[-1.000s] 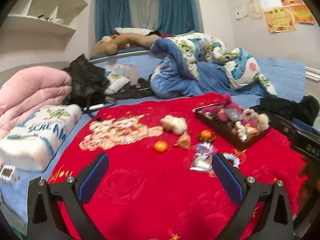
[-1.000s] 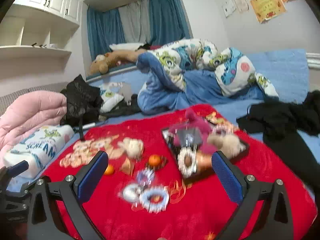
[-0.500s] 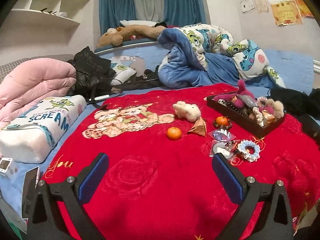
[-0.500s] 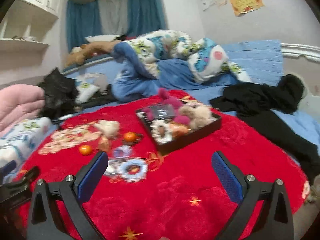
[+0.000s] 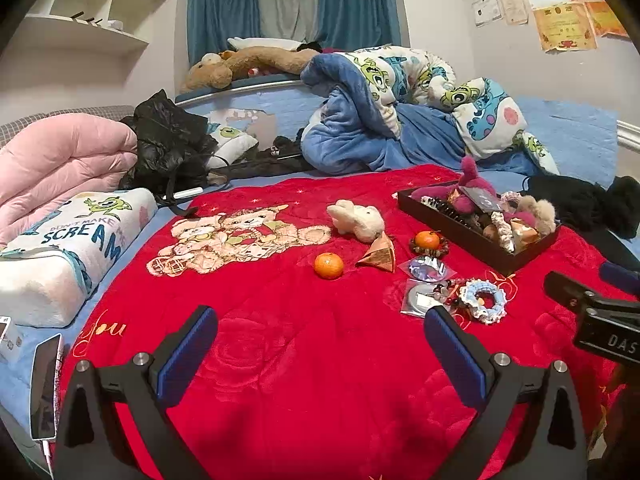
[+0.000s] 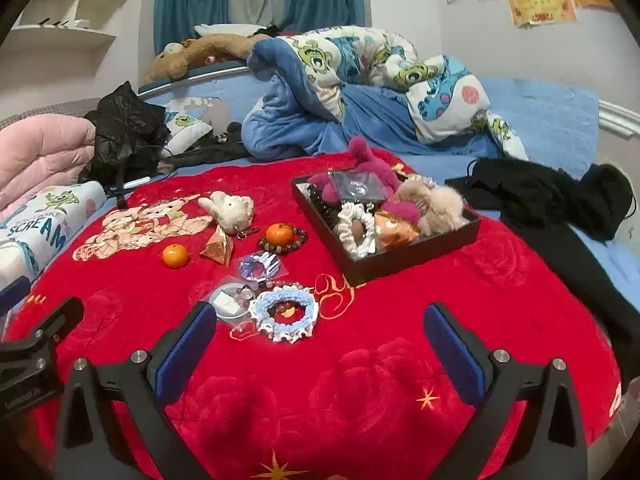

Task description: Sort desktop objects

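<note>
Currently both tongs spread wide and empty: left tongs point(image 5: 320, 354) and right tongs point(image 6: 320, 350) hover low over the near part of the red plush blanket point(image 6: 360, 392), touching nothing. Loose items left of the dark rectangular tray point(image 6: 400, 266): pale blue-and-white crocheted scrunchie point(image 6: 285, 314) nearest the right tongs, flat, hole facing up, no real long axis; just beside it a clear packet holding a round silvery disc point(image 6: 228, 302); farther back a purple faceted trinket in a clear wrapper point(image 6: 260, 266), a small orange tangerine point(image 6: 175, 256), a second tangerine ringed by a brown bead bracelet point(image 6: 280, 234), a tan paper pyramid point(image 6: 218, 246) with apex up, and a white plush rabbit point(image 6: 230, 208) lying on its side, long axis roughly left-right, head end to the left. Tray already crowded; long axis runs away and leftward from the right wrist camera. Likely step: approach to the scrunchie. Advice: descend straight, straddle one side of the ring, pinch across the yarn band without snagging blanket pile or packet; release over a free gap at the tray's near corner.
</note>
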Action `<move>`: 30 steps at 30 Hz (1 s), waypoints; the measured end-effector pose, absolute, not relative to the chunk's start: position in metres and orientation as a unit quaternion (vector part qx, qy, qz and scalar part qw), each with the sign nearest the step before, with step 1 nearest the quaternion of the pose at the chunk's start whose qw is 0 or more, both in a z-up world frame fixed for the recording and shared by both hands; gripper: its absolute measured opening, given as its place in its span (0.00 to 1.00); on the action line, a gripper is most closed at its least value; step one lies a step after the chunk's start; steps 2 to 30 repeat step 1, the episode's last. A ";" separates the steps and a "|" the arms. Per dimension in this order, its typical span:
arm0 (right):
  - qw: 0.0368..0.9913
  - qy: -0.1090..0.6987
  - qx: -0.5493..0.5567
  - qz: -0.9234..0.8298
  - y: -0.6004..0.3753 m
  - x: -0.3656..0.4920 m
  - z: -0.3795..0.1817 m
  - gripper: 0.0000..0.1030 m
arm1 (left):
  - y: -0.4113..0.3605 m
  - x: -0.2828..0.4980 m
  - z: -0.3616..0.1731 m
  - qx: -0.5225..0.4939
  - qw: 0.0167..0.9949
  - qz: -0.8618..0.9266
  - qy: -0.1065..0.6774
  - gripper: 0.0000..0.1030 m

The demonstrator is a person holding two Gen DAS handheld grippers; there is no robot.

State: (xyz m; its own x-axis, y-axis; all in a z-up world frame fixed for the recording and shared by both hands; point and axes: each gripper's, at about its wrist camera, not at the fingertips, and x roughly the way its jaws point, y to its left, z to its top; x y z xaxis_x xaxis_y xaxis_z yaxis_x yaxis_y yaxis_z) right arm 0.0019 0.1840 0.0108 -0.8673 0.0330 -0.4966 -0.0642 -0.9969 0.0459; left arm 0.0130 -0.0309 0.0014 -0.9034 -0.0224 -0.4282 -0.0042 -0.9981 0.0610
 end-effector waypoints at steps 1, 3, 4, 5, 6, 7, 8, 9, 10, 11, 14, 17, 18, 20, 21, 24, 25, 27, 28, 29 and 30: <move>0.025 0.032 -0.258 0.965 0.184 0.001 0.011 1.00 | -0.031 0.014 0.002 0.219 0.004 -0.975 -0.031 1.00; 0.025 0.032 -0.258 0.965 0.184 0.001 0.011 1.00 | -0.031 0.014 0.002 0.219 0.004 -0.975 -0.031 1.00; 0.025 0.032 -0.258 0.965 0.184 0.001 0.011 1.00 | -0.031 0.014 0.002 0.219 0.004 -0.975 -0.031 1.00; 0.025 0.032 -0.258 0.965 0.184 0.001 0.011 1.00 | -0.031 0.014 0.002 0.219 0.004 -0.975 -0.031 1.00; 0.025 0.032 -0.258 0.965 0.184 0.001 0.011 1.00 | -0.031 0.014 0.002 0.219 0.004 -0.975 -0.031 1.00; 0.025 0.032 -0.258 0.965 0.184 0.001 0.011 1.00 | -0.031 0.014 0.002 0.219 0.004 -0.975 -0.031 1.00; 0.025 0.032 -0.258 0.965 0.184 0.001 0.011 1.00 | -0.031 0.014 0.002 0.219 0.004 -0.975 -0.031 1.00; 0.025 0.032 -0.258 0.965 0.184 0.001 0.011 1.00 | -0.031 0.014 0.002 0.219 0.004 -0.975 -0.031 1.00; 0.025 0.032 -0.258 0.965 0.184 0.001 0.011 1.00 | -0.031 0.014 0.002 0.219 0.004 -0.975 -0.031 1.00; 0.025 0.032 -0.258 0.965 0.184 0.001 0.011 1.00 | -0.031 0.014 0.002 0.219 0.004 -0.975 -0.031 1.00; 0.025 0.032 -0.258 0.965 0.184 0.001 0.011 1.00 | -0.031 0.014 0.002 0.219 0.004 -0.975 -0.031 1.00; 0.025 0.032 -0.258 0.965 0.184 0.001 0.011 1.00 | -0.031 0.014 0.002 0.219 0.004 -0.975 -0.031 1.00; 0.025 0.032 -0.258 0.965 0.184 0.001 0.011 1.00 | -0.031 0.014 0.002 0.219 0.004 -0.975 -0.031 1.00; 0.025 0.032 -0.258 0.965 0.184 0.001 0.011 1.00 | -0.031 0.014 0.002 0.219 0.004 -0.975 -0.031 1.00; 0.025 0.032 -0.258 0.965 0.184 0.001 0.011 1.00 | -0.031 0.014 0.002 0.219 0.004 -0.975 -0.031 1.00; 0.025 0.032 -0.258 0.965 0.184 0.001 0.011 1.00 | -0.031 0.014 0.002 0.219 0.004 -0.975 -0.031 1.00; 0.025 0.032 -0.258 0.965 0.184 0.001 0.011 1.00 | -0.031 0.014 0.002 0.219 0.004 -0.975 -0.031 1.00; 0.025 0.032 -0.258 0.965 0.184 0.001 0.011 1.00 | -0.031 0.014 0.002 0.219 0.004 -0.975 -0.031 1.00; 0.025 0.032 -0.258 0.965 0.184 0.001 0.011 1.00 | -0.031 0.014 0.002 0.219 0.004 -0.975 -0.031 1.00; 0.025 0.032 -0.258 0.965 0.184 0.001 0.011 1.00 | -0.031 0.014 0.002 0.219 0.004 -0.975 -0.031 1.00; 0.025 0.032 -0.258 0.965 0.184 0.001 0.011 1.00 | -0.031 0.014 0.002 0.219 0.004 -0.975 -0.031 1.00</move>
